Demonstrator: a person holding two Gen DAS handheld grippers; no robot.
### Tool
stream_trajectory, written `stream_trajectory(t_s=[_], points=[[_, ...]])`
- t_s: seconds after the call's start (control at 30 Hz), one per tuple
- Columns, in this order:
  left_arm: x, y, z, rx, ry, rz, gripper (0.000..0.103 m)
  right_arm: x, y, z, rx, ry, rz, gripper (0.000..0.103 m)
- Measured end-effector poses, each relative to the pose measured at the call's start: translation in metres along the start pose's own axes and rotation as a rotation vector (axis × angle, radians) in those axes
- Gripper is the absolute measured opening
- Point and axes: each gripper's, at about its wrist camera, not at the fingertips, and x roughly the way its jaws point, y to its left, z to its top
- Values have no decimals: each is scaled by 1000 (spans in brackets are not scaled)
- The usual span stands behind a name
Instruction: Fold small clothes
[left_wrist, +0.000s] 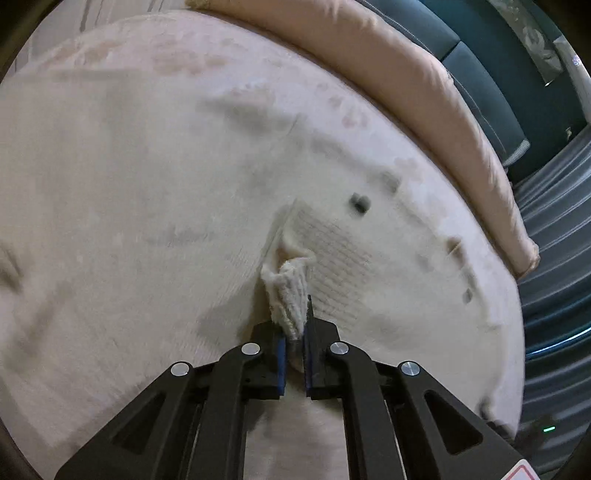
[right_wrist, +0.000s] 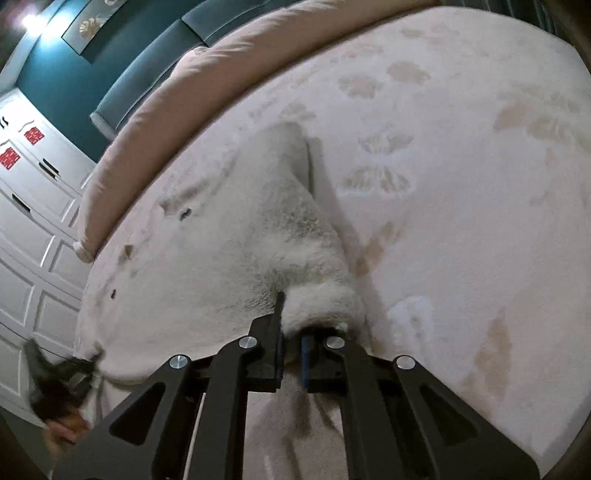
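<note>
I see left gripper (left_wrist: 294, 325) clamped on fluffy cream garment (left_wrist: 288, 291) edge; right gripper (right_wrist: 291, 321) pinching its bunched corner (right_wrist: 321, 302). Pink quilt (right_wrist: 155, 110) at 11 o'clock.

Cream fleecy garment (right_wrist: 236, 236) with small dark buttons (left_wrist: 359, 202), pale pink bedspread (right_wrist: 461, 155) patterned with tan flowers, peach quilt (left_wrist: 424, 81) far, teal headboard (left_wrist: 491, 74), black grippers, blue pads (left_wrist: 281, 363)
</note>
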Motion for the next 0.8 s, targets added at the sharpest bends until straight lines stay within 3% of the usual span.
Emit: stream_trajectory(t_s=[0.17, 0.23, 0.3, 0.4, 0.43, 0.5, 0.57, 0.63, 0.7, 0.73, 0.77, 0.8], points=[[5, -22, -9, 155, -52, 112, 9, -34, 25, -14, -128, -29, -141, 14], [8, -29, -14, 211, -64, 152, 9, -52, 29, -16, -127, -99, -223, 15], [10, -30, -16, 227, -68, 165, 9, -61, 34, -8, -110, -162, -237, 15], [10, -29, -22, 246, -75, 178, 9, -44, 70, 14, -198, -162, -136, 15], [12, -31, -24, 258, -79, 188, 9, -32, 90, 21, -256, -153, -99, 21], [13, -34, -26, 281, -88, 211, 10, 6, 129, 33, -371, -60, -20, 37], [15, -36, -27, 301, -94, 233, 10, 48, 152, 36, -445, 35, 19, 37], [13, -37, -30, 316, -101, 247, 10, 89, 159, 37, -513, 125, -35, 36], [15, -38, -31, 327, -105, 257, 10, 104, 135, 57, -472, 102, -103, 33], [15, -38, -31, 329, -106, 259, 10, 103, 116, 71, -392, 88, -90, 7], [15, -39, -32, 332, -108, 261, 10, 101, 99, 82, -309, 87, -71, 0], [15, -39, -32, 335, -113, 264, 10, 96, 72, 97, -183, 76, -78, 0]])
